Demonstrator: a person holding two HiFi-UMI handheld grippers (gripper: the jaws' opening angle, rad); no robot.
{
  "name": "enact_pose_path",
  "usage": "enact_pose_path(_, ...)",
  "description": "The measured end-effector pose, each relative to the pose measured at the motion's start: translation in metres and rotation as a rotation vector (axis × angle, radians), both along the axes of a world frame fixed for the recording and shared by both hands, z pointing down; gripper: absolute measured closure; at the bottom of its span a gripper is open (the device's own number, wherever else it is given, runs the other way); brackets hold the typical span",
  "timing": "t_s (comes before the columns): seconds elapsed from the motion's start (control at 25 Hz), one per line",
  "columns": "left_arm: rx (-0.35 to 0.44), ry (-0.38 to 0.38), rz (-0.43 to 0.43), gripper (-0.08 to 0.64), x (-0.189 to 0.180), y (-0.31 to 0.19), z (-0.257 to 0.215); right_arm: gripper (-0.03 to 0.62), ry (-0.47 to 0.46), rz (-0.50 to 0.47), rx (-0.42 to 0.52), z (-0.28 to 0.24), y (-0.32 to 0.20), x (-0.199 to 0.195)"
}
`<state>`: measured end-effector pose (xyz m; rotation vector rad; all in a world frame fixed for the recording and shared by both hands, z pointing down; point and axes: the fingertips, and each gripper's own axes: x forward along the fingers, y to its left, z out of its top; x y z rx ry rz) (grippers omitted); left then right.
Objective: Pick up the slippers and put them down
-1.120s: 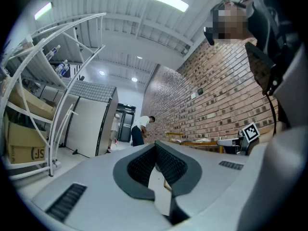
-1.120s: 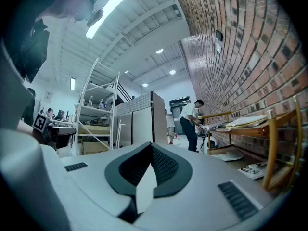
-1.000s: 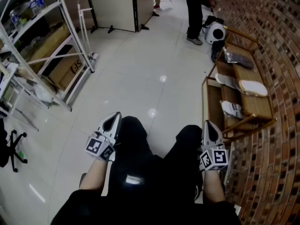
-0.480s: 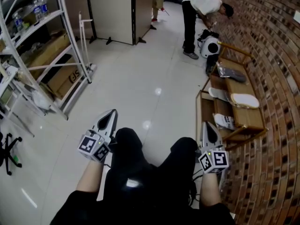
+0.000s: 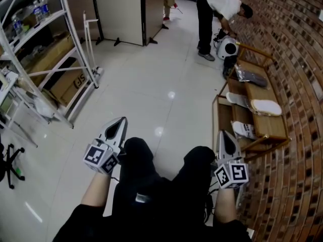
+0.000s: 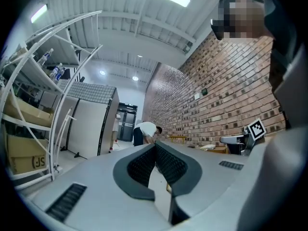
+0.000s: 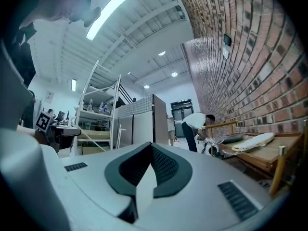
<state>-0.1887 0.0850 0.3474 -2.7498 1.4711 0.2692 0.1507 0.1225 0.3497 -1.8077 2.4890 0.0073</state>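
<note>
Several slippers lie on a low wooden rack [image 5: 275,131] by the brick wall at the right. On its top board rest a white slipper [image 5: 266,106], a pale one [image 5: 237,99] and a dark one [image 5: 251,77]; another white slipper [image 5: 246,130] sits lower down. My left gripper [image 5: 121,121] is shut and holds nothing, just outside my left knee. My right gripper [image 5: 225,133] is likewise shut and bare by my right knee, a short way short of the rack's near end. The right gripper view shows a white slipper [image 7: 252,141] on the rack ahead of the shut gripper [image 7: 150,144]. In the left gripper view, that gripper [image 6: 155,145] points level into the room.
White metal shelving [image 5: 50,59] with boxes lines the left side. A person [image 5: 217,9] bends over a round white device [image 5: 229,48] beyond the rack's far end. Partition panels [image 5: 121,9] stand at the back. A chair base [image 5: 10,165] sits at far left.
The head view has tilted up, bringing the bent-over person fully into view. Both grippers stay shut beside my knees.
</note>
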Motion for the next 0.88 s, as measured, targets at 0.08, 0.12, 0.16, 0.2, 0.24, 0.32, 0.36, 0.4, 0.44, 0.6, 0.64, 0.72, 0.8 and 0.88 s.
enact_pose_path(0.08,0.000,-0.021,-0.006,0.560,0.002,-0.005,0.003,0.583,-0.004,0.000,-0.006,0.004,-0.003,0.000)
enact_pose_path(0.12,0.001,-0.020,-0.006,0.560,0.004,-0.007,0.003,0.584,-0.002,0.001,-0.010,0.006,-0.004,0.001)
enact_pose_path(0.16,0.004,-0.015,-0.007,0.560,0.006,-0.010,0.002,0.584,0.002,0.000,-0.013,0.007,-0.007,0.002)
enact_pose_path(0.2,0.009,-0.010,-0.009,0.560,0.007,-0.012,0.001,0.584,0.007,0.000,-0.016,0.008,-0.010,0.003)
enact_pose_path(0.24,0.013,-0.006,-0.012,0.560,0.008,-0.015,0.000,0.584,0.010,-0.001,-0.018,0.008,-0.013,0.003)
enact_pose_path(0.32,0.016,-0.006,-0.016,0.560,0.010,-0.022,0.000,0.584,0.005,-0.002,-0.019,0.006,-0.018,0.004)
enact_pose_path(0.36,0.017,-0.009,-0.017,0.560,0.012,-0.025,0.001,0.584,0.002,-0.001,-0.017,0.004,-0.020,0.005)
enact_pose_path(0.4,0.018,-0.014,-0.016,0.560,0.014,-0.028,0.000,0.584,0.000,0.000,-0.013,0.002,-0.021,0.005)
enact_pose_path(0.44,0.021,-0.018,-0.013,0.560,0.018,-0.031,-0.001,0.583,0.001,0.000,-0.008,0.000,-0.023,0.006)
enact_pose_path(0.6,0.027,-0.032,-0.005,0.560,0.031,-0.042,-0.007,0.584,0.010,-0.003,0.023,-0.007,-0.025,0.009)
enact_pose_path(0.64,0.028,-0.033,-0.009,0.560,0.033,-0.045,-0.009,0.583,0.012,-0.003,0.033,-0.008,-0.025,0.010)
enact_pose_path(0.72,0.033,-0.022,-0.016,0.560,0.036,-0.048,-0.011,0.584,0.012,-0.002,0.044,-0.008,-0.028,0.011)
enact_pose_path(0.8,0.033,-0.009,-0.019,0.560,0.037,-0.049,-0.011,0.583,0.011,-0.002,0.037,-0.004,-0.031,0.012)
enact_pose_path(0.88,0.024,-0.007,-0.023,0.560,0.036,-0.052,-0.008,0.583,0.007,-0.005,0.024,0.002,-0.037,0.012)
